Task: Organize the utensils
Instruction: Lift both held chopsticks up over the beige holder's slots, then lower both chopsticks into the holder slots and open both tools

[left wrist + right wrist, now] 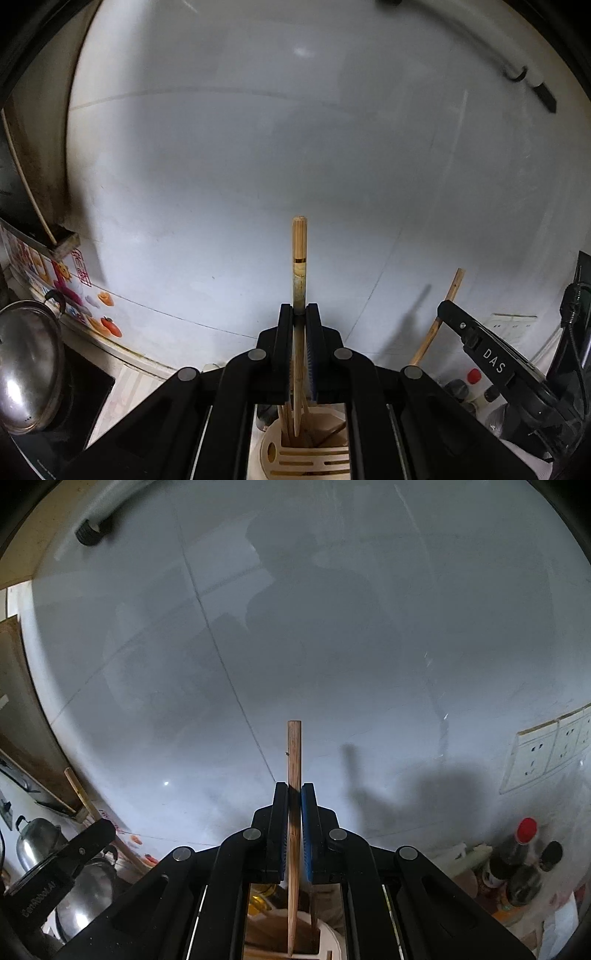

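Observation:
My left gripper [299, 310] is shut on a pale bamboo chopstick [299, 258] held upright, its lower end down in a beige slotted utensil holder [314, 461] that holds other chopsticks. My right gripper [294, 788] is shut on a darker wooden chopstick [294, 753], also upright, its tip reaching into the holder [328, 941] below. In the left wrist view the right gripper [480, 347] shows at the right with its chopstick [439, 317]. In the right wrist view the left gripper [59, 864] shows at the lower left with its chopstick [79, 794].
A white tiled wall [295, 166] fills both views. A steel pot lid [26, 369] and stove sit at the left. Dark sauce bottles [517, 864] stand at the right, below wall sockets [546, 749]. A kettle [33, 842] stands at the far left.

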Demonstrator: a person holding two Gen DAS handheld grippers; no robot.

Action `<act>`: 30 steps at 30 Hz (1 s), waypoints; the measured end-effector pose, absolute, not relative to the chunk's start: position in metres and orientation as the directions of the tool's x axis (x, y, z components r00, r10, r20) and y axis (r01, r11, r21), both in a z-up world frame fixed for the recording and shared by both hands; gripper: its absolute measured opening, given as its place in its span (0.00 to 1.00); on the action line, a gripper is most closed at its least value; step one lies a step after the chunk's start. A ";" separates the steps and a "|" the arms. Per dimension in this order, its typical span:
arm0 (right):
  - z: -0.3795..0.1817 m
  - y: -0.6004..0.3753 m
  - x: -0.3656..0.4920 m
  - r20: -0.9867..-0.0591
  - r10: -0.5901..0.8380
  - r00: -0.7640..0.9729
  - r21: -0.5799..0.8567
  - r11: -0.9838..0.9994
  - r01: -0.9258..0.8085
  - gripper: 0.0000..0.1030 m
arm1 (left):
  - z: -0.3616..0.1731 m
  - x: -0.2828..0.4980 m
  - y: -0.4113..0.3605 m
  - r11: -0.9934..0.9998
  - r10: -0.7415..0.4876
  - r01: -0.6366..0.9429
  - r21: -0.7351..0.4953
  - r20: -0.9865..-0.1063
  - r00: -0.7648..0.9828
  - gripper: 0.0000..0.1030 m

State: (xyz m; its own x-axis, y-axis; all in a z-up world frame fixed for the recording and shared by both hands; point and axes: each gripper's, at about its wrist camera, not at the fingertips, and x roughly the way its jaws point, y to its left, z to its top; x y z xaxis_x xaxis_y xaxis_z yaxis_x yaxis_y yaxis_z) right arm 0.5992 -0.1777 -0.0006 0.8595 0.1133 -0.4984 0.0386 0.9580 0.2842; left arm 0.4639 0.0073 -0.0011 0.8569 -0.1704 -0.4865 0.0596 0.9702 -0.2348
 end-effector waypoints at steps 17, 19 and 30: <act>-0.043 -0.170 0.620 -0.553 0.144 0.821 0.265 0.964 0.010 0.07 | -0.046 0.485 -0.007 0.972 -0.199 0.080 -0.223 -0.587 0.785 0.04; -0.047 -0.164 0.617 -0.567 0.154 0.809 0.260 0.966 -0.002 0.07 | -0.051 0.485 -0.009 0.971 -0.204 0.082 -0.225 -0.603 0.771 0.04; -0.057 -0.170 0.610 -0.660 0.255 0.707 0.322 0.946 -0.040 0.36 | -0.043 0.475 0.000 0.972 -0.181 0.031 -0.231 -0.662 0.728 0.84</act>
State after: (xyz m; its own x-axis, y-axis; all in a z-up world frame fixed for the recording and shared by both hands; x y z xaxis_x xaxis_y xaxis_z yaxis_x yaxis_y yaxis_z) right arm 0.6104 -0.1702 -0.0575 0.7073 0.2546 -0.6595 -0.0399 0.9458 0.3223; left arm 0.4755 0.0003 -0.0431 0.7275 -0.1807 -0.6618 0.0310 0.9724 -0.2315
